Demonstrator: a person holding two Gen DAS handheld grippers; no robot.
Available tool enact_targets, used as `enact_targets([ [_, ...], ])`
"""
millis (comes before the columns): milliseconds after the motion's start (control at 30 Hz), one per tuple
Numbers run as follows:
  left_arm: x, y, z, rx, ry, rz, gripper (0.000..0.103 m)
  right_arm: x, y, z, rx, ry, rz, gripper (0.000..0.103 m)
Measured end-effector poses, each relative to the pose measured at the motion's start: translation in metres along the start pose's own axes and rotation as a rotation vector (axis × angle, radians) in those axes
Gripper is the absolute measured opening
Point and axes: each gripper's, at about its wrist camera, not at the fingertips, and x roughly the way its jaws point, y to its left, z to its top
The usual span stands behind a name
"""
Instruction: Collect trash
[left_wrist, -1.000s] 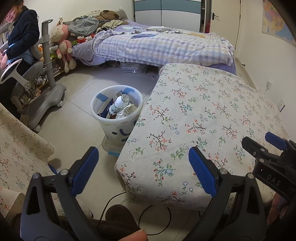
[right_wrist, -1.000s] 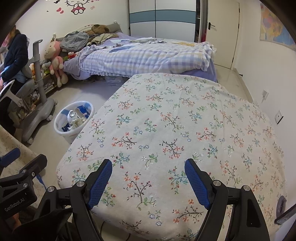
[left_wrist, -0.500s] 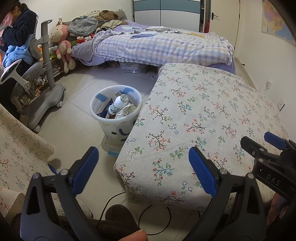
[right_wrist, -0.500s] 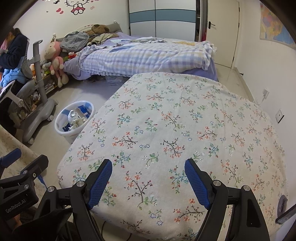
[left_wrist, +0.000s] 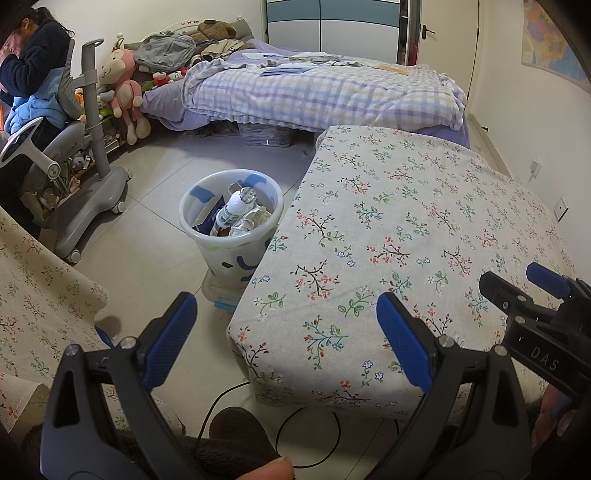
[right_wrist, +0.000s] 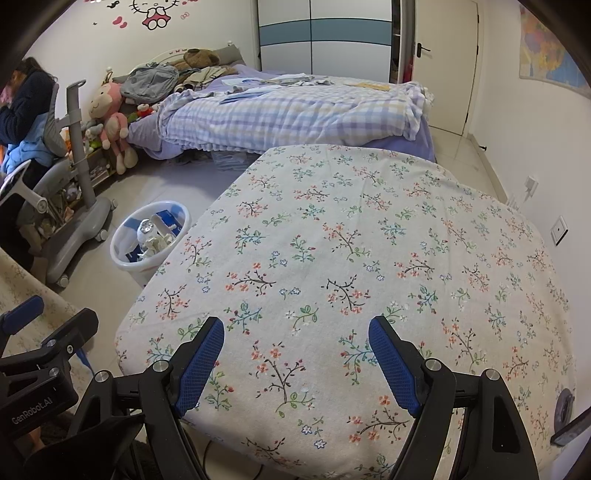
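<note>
A white trash bin (left_wrist: 207, 221) with blue marks stands on the floor left of the table; it holds a plastic bottle (left_wrist: 236, 205), crumpled paper and a blue carton. The right wrist view shows the same trash bin (right_wrist: 127, 264) at the table's left edge. My left gripper (left_wrist: 286, 314) hangs open over the table's near left corner, nothing between its blue pads. My right gripper (right_wrist: 295, 338) is open above the floral tablecloth (right_wrist: 369, 240), also empty. No loose trash shows on the cloth.
A bed (left_wrist: 314, 92) with a checked quilt lies behind the table. A person (left_wrist: 33, 85) sits at the far left on a grey wheeled chair (left_wrist: 88, 192). Plush toys (left_wrist: 118, 85) lean by the bed. A black cable (left_wrist: 314, 435) runs on the floor below the table.
Both grippers have stayed where they were, still open. Only the seated person at the left has shifted posture a little.
</note>
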Motion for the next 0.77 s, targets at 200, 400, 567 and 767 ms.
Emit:
enact_targets([
  [200,0.0,-0.002,0.0,0.003,0.0,-0.004,0.097,0.0,0.0,0.0,0.001,0.002,0.002,0.082],
  [400,0.001,-0.004,0.0,0.006,0.002,-0.003,0.097,-0.001,0.002,-0.001,0.002,-0.001,0.004,0.082],
  [567,0.001,-0.008,-0.002,0.013,0.004,-0.002,0.097,-0.002,0.004,-0.005,0.006,0.001,0.005,0.082],
  [767,0.003,-0.017,-0.002,0.039,0.033,-0.036,0.097,0.0,-0.003,-0.005,0.011,0.012,0.0,0.082],
])
